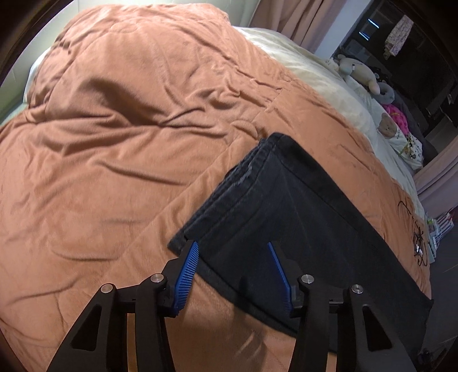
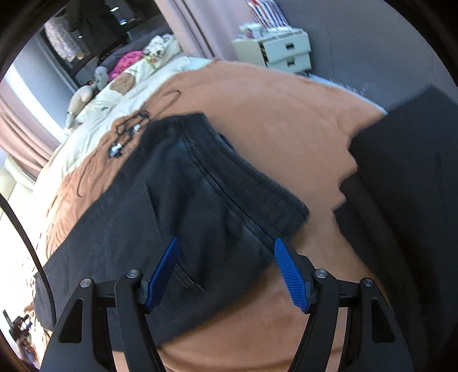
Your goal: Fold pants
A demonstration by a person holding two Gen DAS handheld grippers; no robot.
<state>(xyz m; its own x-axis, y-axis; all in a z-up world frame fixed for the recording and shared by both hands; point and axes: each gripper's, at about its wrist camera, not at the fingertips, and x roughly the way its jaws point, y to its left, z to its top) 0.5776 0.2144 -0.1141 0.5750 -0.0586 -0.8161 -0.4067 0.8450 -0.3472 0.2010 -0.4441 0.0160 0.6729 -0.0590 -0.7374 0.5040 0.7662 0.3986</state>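
Two grippers, both spread wide, nothing grasped. Left gripper [image 1: 232, 269] over hem-end corner of pants [image 1: 300, 223]; right gripper [image 2: 226, 271] near waistband [image 2: 249, 174]. Pants flat on orange blanket [image 1: 128, 143], legs apparently stacked, lengthwise fold judged done; crosswise folds left. Bed surface soft, wrinkled. Stuffed toys [image 1: 363, 74] at far edge, white drawer unit [image 2: 286, 51] beyond.

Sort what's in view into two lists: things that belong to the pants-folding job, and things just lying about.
Job:
black pants
left gripper, open
right gripper, open
orange blanket under the pants

Lying about:
stuffed toys
pink item
cream bedding
drawer unit
curtain
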